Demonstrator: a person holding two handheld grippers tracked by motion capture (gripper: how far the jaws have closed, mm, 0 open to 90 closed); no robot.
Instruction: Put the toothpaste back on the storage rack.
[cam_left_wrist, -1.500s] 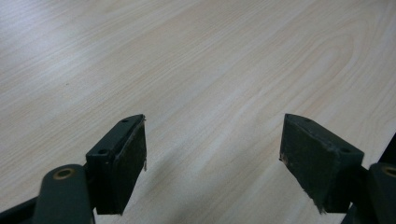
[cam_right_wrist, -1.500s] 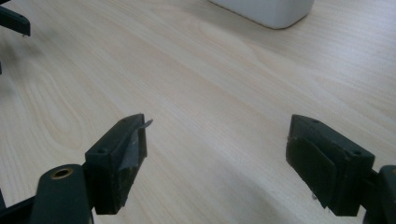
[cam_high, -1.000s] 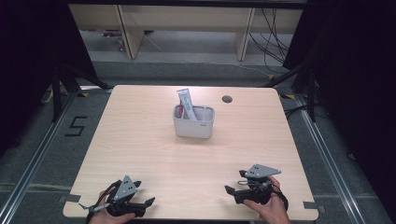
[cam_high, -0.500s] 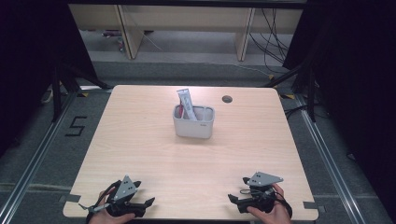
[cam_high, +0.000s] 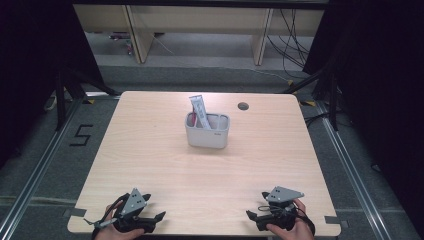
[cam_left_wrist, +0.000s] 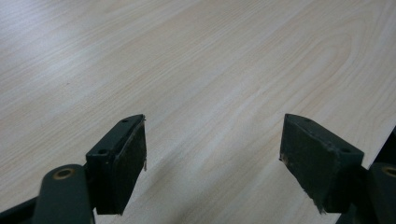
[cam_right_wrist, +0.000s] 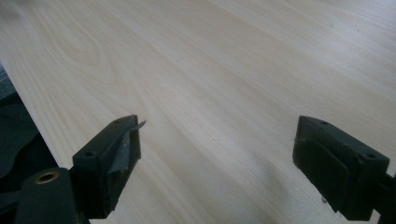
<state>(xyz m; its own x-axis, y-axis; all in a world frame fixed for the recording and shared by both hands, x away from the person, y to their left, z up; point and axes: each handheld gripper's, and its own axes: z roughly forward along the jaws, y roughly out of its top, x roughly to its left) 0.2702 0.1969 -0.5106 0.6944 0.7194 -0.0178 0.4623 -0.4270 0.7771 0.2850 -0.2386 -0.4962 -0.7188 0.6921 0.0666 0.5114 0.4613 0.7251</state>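
Left gripper (cam_high: 161, 216) and right gripper (cam_high: 248, 214) rest at the near edge of the wooden table (cam_high: 150, 145), jaws spread wide with nothing between them. The hands are cut off by the frame's bottom edge. A white holder (cam_high: 207, 131) stands mid-table, well apart, a tube (cam_high: 200, 111) leaning inside; its label is illegible.

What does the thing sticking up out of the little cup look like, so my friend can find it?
Look at the wooden table, toward its far middle, where a small light grey holder stands by itself. Out of its left side pokes a flat white tube, leaning left. It is the tallest thing there, with a squared-off top end, unlike the small dark round hole in the table nearby.
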